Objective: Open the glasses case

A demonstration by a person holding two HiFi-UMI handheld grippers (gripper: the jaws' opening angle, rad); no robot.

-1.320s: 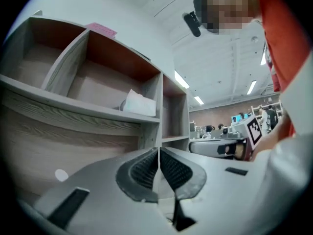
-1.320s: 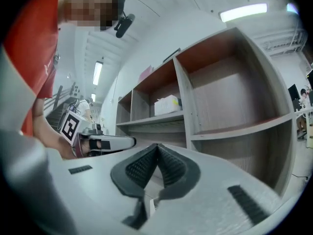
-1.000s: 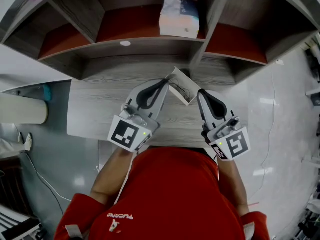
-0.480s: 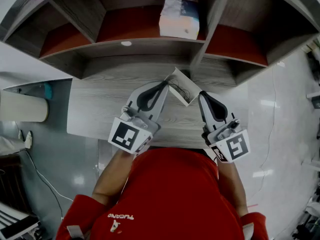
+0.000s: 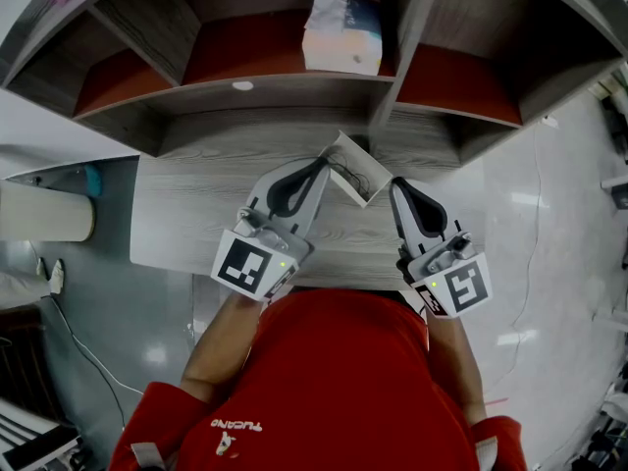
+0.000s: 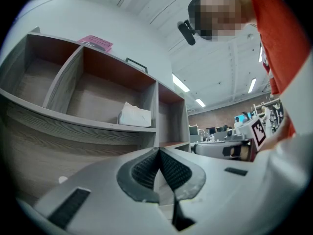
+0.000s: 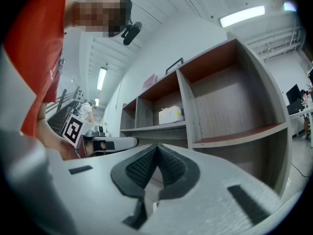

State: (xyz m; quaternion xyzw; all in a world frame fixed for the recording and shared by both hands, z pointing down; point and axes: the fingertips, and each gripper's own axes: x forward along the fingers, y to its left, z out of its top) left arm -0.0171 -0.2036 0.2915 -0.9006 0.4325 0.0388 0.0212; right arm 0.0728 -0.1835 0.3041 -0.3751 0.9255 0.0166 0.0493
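Observation:
The glasses case (image 5: 355, 170) is a pale, flat, square thing with a dark line on it, lying cornerwise on the grey wood desk (image 5: 196, 214) below the shelves. My left gripper (image 5: 324, 164) is shut, and its tip meets the case's left corner. My right gripper (image 5: 395, 182) is shut too, with its tip just off the case's right corner. The left gripper view shows that gripper (image 6: 159, 151) with its ribbed pads pressed together and nothing seen between them. In the right gripper view, that gripper (image 7: 157, 147) looks the same. Neither gripper view shows the case.
A wooden shelf unit (image 5: 294, 91) with red-backed compartments stands along the desk's far side. A white tissue pack (image 5: 341, 29) sits in its middle compartment. A white cylinder (image 5: 44, 214) lies off the desk's left end. Shiny floor lies to the right.

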